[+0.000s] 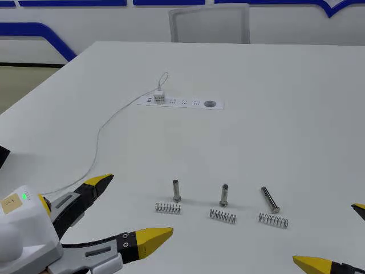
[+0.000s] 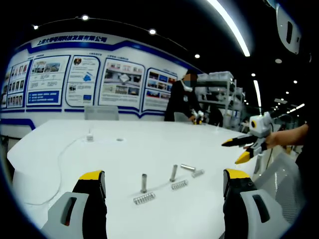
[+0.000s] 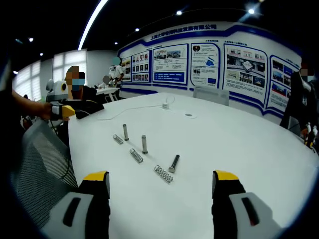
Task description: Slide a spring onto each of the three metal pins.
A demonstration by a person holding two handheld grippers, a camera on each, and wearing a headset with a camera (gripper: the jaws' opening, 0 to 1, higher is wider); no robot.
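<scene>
I find the left gripper (image 1: pixel 140 205) and right gripper (image 1: pixel 326 234) released, empty, at the lower corners; springs (image 1: pixel 222 216) lie just below the pins (image 1: pixel 224 195).

Head view: set above the near edge of the table (image 1: pixel 274 142), facing forward and down, close over the row of pins (image 1: pixel 223 195) and springs (image 1: pixel 222 216). Left gripper view: set low at the near left, facing far and right across the table top. Right gripper view: set low at the near right, facing far and left. Shared by all three: pins, springs, socket strip (image 1: pixel 179 103) farther off.
</scene>
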